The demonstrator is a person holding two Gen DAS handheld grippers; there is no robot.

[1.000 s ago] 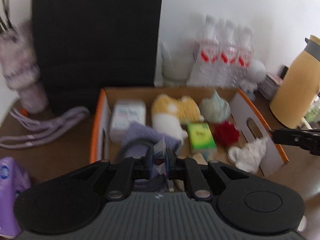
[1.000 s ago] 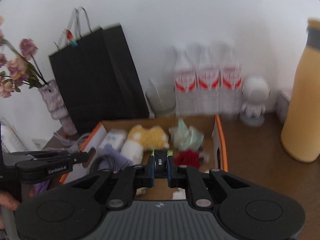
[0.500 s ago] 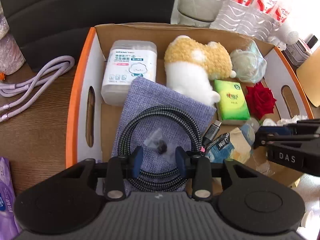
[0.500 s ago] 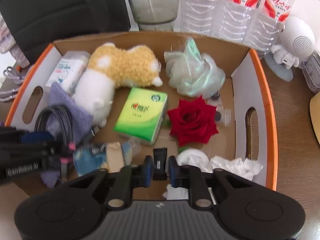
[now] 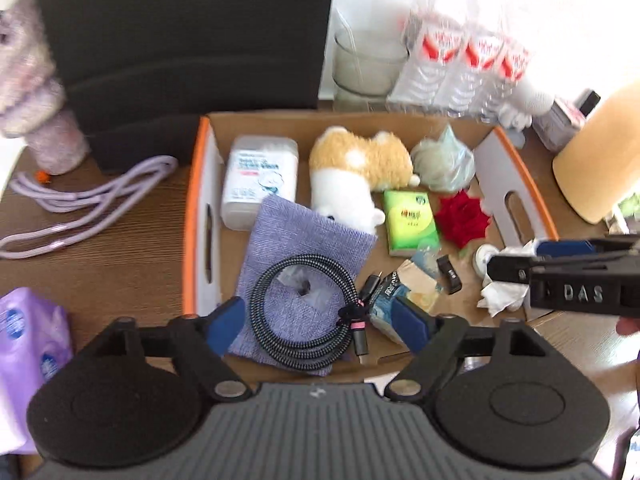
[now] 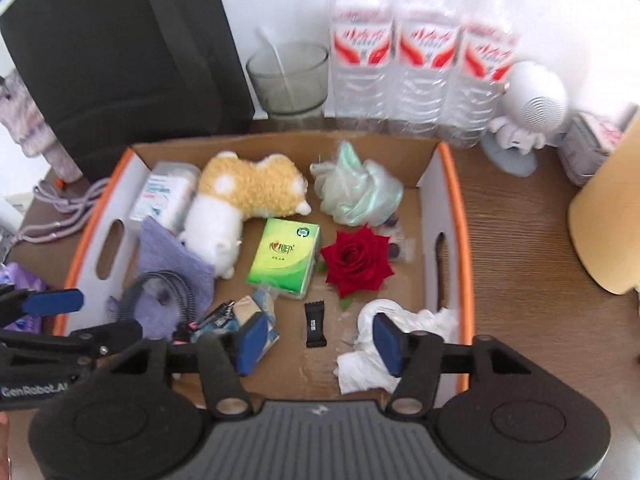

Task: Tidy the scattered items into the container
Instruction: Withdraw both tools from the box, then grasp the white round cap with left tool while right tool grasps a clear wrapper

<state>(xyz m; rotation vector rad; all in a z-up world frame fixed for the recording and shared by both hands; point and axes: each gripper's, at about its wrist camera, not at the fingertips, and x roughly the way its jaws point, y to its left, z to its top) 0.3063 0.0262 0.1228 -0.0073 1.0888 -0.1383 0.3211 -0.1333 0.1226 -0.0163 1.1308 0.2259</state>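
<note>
Both grippers, left (image 5: 318, 322) & right (image 6: 316, 338), jaws just opened, empty, over the box (image 6: 454, 216); small black sachet (image 6: 315, 325) beside the rose (image 6: 357, 261) looks light & slick, pinch its flat sides

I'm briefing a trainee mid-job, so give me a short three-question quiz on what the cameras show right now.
1. True or false: the red fabric rose lies inside the orange-rimmed cardboard box.
2. What lies coiled on the folded lilac cloth? A) purple cord B) black braided cable C) white tissue
3. Fill in: the small black sachet lies below the ____ tissue packet in the right wrist view.

Key: 1 true. 2 B, the black braided cable. 3 green. Both the left hand-held gripper and the right hand-held gripper have just been opening, with nothing pressed between their pads.
</note>
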